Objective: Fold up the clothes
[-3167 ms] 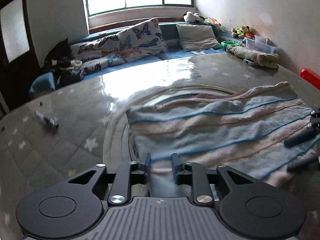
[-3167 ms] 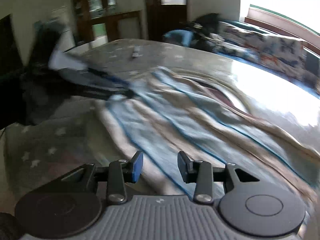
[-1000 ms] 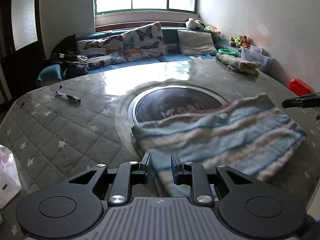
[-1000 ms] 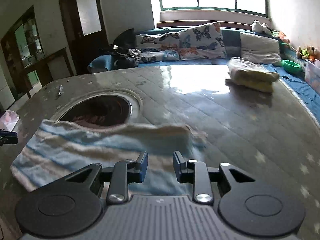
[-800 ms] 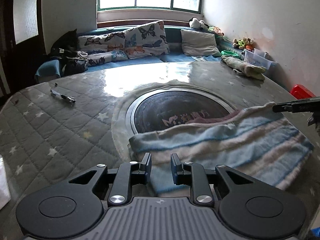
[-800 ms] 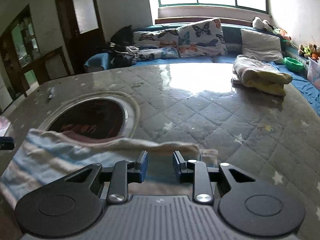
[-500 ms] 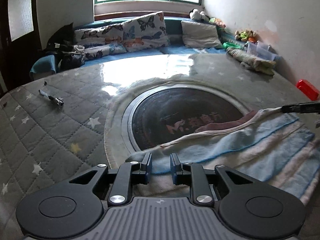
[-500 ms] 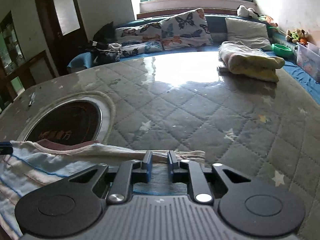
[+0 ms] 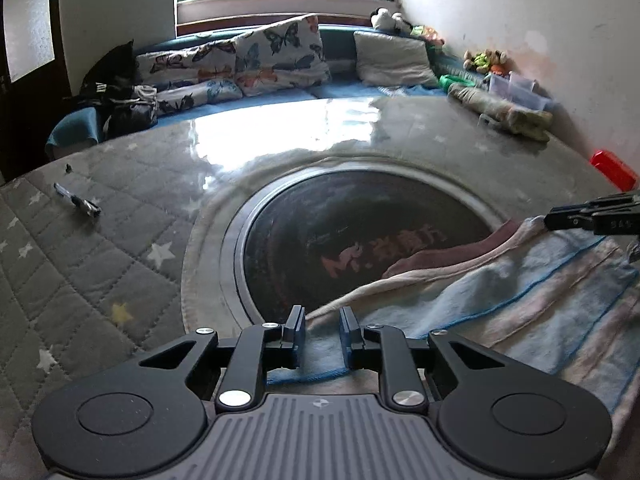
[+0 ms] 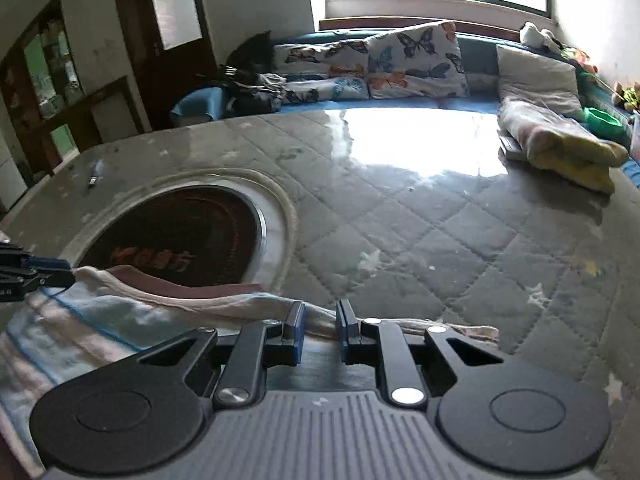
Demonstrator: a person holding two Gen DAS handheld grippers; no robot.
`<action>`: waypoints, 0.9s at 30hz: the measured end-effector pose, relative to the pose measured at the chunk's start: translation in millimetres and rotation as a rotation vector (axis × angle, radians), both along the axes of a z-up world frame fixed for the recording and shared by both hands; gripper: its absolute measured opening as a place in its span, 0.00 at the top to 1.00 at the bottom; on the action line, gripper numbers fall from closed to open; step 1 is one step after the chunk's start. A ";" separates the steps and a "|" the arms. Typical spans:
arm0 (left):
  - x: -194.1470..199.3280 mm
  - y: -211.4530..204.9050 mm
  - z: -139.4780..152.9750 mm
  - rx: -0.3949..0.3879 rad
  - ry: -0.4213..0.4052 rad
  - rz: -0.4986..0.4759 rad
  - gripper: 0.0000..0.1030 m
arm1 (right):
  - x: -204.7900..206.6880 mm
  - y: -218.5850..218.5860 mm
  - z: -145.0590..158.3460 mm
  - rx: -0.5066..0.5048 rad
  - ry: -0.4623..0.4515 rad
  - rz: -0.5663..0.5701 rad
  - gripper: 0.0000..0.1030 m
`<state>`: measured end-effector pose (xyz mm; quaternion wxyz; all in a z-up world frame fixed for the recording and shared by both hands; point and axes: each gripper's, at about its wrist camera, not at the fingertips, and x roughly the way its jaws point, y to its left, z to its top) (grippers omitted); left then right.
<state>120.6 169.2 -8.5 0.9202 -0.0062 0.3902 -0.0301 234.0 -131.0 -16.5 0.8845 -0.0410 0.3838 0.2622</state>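
As the left wrist view looks down, the left gripper pinches the striped garment's near corner on the quilted table; right wrist view: the right gripper pinches its other corner; mid-fold, the next move is likely laying the edge flat.

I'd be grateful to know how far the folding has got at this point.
Done: the striped garment looks doubled over once on the table. In hand: the left gripper and right gripper each pinch its far edge. Left: setting that edge down and any further folds. A folded bundle lies farther back.
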 end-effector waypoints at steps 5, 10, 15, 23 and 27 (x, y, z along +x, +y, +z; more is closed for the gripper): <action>0.6 2.8 3.9 -0.005 -0.006 0.022 0.80 | -1.4 2.8 6.3 -0.014 -0.021 0.002 0.85; -1.1 -16.5 16.5 -0.032 -0.047 -0.045 0.80 | -9.4 16.8 16.6 0.000 -0.037 0.072 0.85; 16.4 -38.2 6.6 0.004 -0.018 -0.083 0.80 | -8.9 33.2 8.5 -0.015 -0.022 0.102 0.84; 21.1 -34.5 4.2 0.006 -0.017 -0.072 0.80 | -15.7 37.7 14.6 -0.017 -0.031 0.128 0.84; 15.9 -30.1 9.6 -0.006 -0.027 -0.053 0.80 | -31.5 58.4 20.2 -0.003 -0.037 0.220 0.84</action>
